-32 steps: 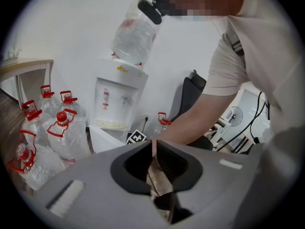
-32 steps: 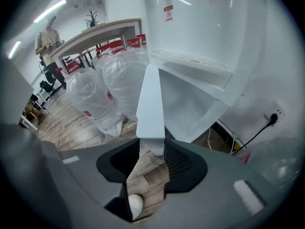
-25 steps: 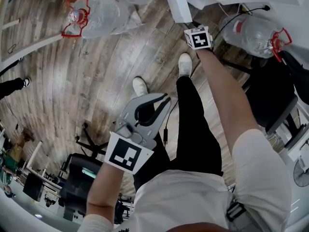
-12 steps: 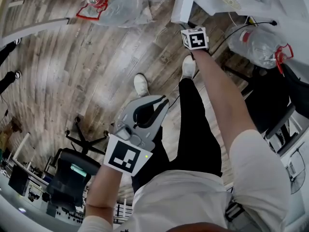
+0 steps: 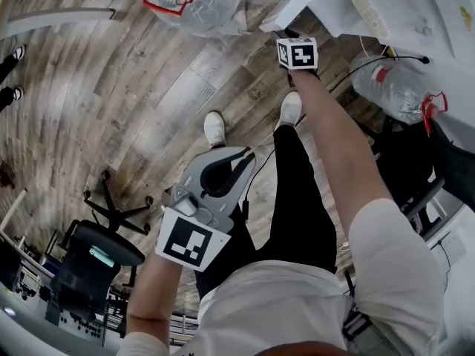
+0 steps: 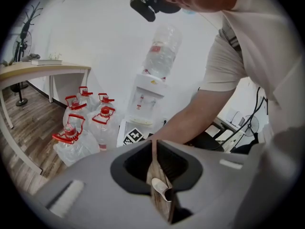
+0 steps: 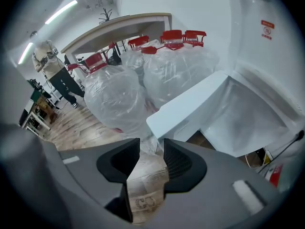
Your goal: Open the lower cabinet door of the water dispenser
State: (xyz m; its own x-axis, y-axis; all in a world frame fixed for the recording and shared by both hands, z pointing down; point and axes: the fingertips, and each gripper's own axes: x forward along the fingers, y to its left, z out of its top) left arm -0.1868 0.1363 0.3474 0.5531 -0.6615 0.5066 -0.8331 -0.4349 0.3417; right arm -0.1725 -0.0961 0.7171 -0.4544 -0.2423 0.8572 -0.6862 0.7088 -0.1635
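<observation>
The white water dispenser (image 6: 145, 99) stands against the wall with a bottle on top. Its lower cabinet door (image 7: 186, 106) is swung out, and the white inside of the cabinet (image 7: 248, 118) shows. In the head view the door (image 5: 297, 6) sticks out at the top, and my right gripper (image 5: 291, 39) reaches to its edge, jaws hidden behind the marker cube. In the right gripper view my right gripper (image 7: 151, 147) is open; the door's lower corner sits just past the tips and floor shows in the gap. My left gripper (image 5: 251, 153) hangs shut and empty over the person's legs, its jaws (image 6: 153, 142) closed to a slit.
Several plastic-wrapped water jugs (image 7: 119, 94) with red handles crowd the floor left of the dispenser (image 5: 200, 2). Another jug (image 5: 397, 87) and a black cable (image 5: 356, 61) lie on its right. An office chair (image 5: 96, 243) stands behind on the left. A table (image 7: 119, 25) and a person (image 7: 52, 66) are farther off.
The cabinet door has swung further open, showing its broad face beside the right gripper. The left gripper has barely moved. The head view has tilted.
</observation>
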